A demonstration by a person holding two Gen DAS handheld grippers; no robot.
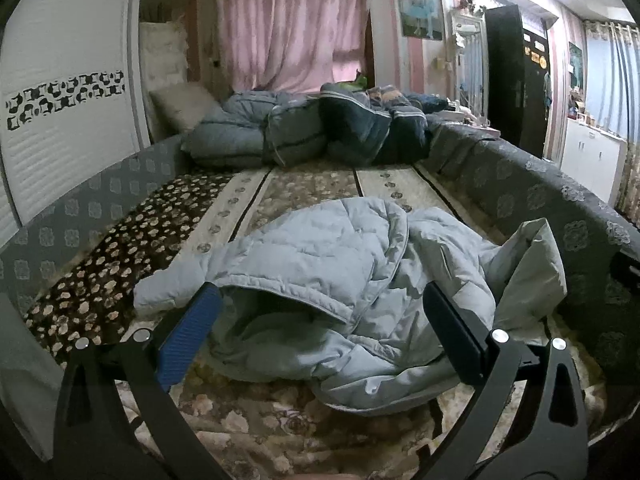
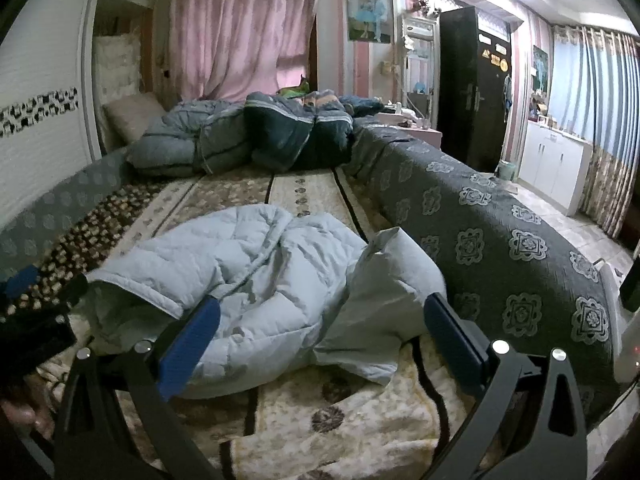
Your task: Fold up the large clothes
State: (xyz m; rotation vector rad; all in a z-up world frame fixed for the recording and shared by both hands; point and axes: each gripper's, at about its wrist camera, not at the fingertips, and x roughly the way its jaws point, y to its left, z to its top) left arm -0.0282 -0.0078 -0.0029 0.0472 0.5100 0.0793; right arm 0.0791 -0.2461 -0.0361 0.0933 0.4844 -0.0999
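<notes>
A pale blue quilted puffer jacket (image 1: 320, 276) lies crumpled on the patterned bed blanket (image 1: 240, 204), with a sleeve sticking up on its right side. My left gripper (image 1: 320, 300) is open just above the jacket's near hem, its blue-padded fingers (image 1: 188, 340) wide apart with nothing pinched. In the right wrist view the same jacket (image 2: 256, 276) lies ahead and left. My right gripper (image 2: 324, 312) is open over the jacket's near right part, next to the upright sleeve (image 2: 392, 280). The left gripper's edge (image 2: 24, 300) shows at the far left.
A heap of dark blue and grey quilts (image 1: 312, 128) and a pillow (image 1: 180, 104) lie at the bed's far end. A grey patterned bedspread (image 2: 500, 240) covers the right side. A white wardrobe (image 1: 60, 100) stands left; tiled floor (image 2: 580, 232) and a white cabinet (image 2: 556, 160) lie right.
</notes>
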